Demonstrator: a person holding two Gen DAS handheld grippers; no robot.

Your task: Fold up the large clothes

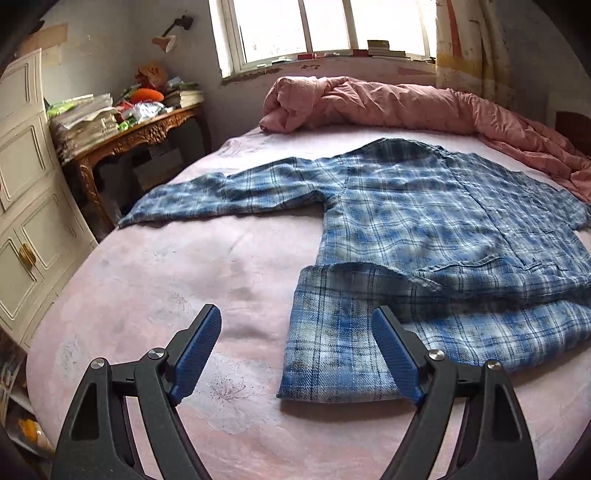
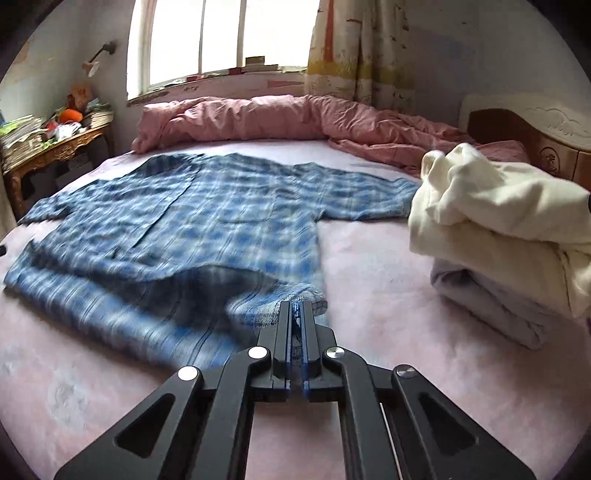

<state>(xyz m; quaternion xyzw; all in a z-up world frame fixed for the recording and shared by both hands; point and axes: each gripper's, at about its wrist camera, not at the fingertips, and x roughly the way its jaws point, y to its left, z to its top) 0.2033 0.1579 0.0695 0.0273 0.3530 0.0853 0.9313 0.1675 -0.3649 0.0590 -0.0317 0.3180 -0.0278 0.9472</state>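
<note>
Blue plaid shirt (image 1: 424, 206) lies spread flat on the pink bed sheet (image 1: 184, 280), across the middle of the bed, collar toward the far edge under the window (image 1: 325, 26). One sleeve runs out toward the left edge of the bed, near the carved wooden side table (image 1: 147, 133). The hem at the near edge is partly turned up, so a lower layer of the plaid shows beneath it.

Left gripper (image 1: 295, 328): jaws spread wide, nothing between them. It hangs over the near-left part of the bed; its right-hand blue pad (image 1: 395, 354) sits over the shirt's near-left hem corner, contact not determinable.

Right gripper (image 2: 295, 314): jaws clenched together on the near-right hem corner of the shirt; a strip of plaid fabric shows pinched between the pads. Cloth just behind the grip is bunched and lifted off the sheet. Fabric here is motion-blurred.

Rumpled pink quilt (image 2: 258, 118) lies along the far edge of the bed. A stack of cream and pale folded clothes (image 2: 498, 229) sits at the right edge, well apart from the shirt body and near its right sleeve.
</note>
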